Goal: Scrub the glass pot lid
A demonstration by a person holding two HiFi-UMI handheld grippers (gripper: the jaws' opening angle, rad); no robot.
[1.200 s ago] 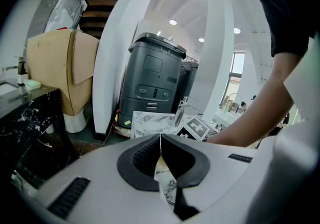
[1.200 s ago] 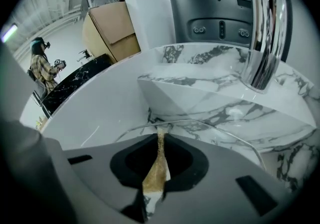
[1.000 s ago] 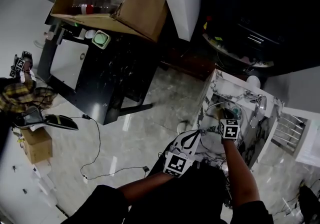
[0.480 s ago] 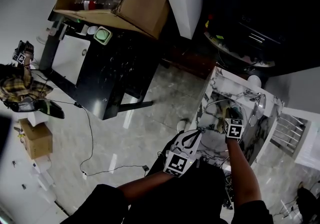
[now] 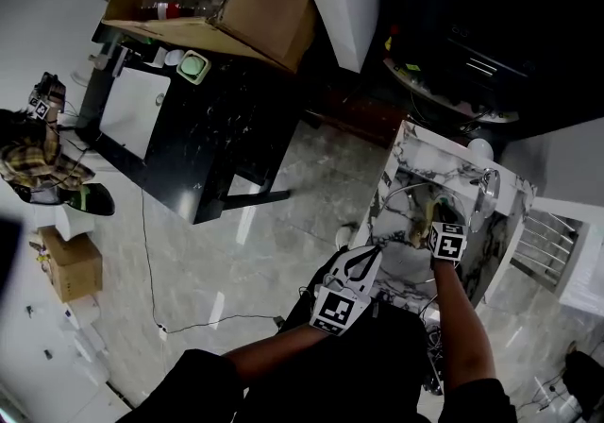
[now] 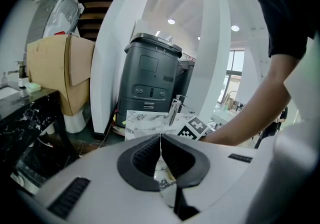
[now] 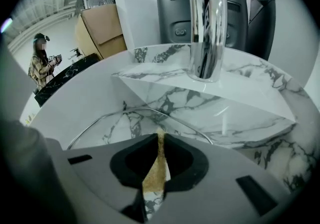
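The glass pot lid [image 7: 107,128] lies in the white marble sink [image 7: 240,113], its thin metal rim [image 5: 408,193] curving just ahead of my right jaws. My right gripper [image 7: 160,137] is shut on a thin tan scrub pad [image 7: 154,170] and points down at the lid, below the chrome faucet [image 7: 206,23]. In the head view the right gripper [image 5: 438,219] reaches into the sink. My left gripper [image 5: 353,264] hangs at the sink's near left corner, off the lid. Its jaws [image 6: 160,140] are shut with nothing between them.
A black marble-top table [image 5: 217,128] with a cardboard box [image 5: 236,6] stands to the left across the glossy floor. A cable [image 5: 156,261] trails on the floor. A person [image 5: 38,152] stands far left. A grey bin [image 6: 152,78] rises behind the sink, a rack [image 5: 547,242] at right.
My right gripper has slid slightly right over the sink with the pad. The left gripper has stayed put. The person at far left has shifted.
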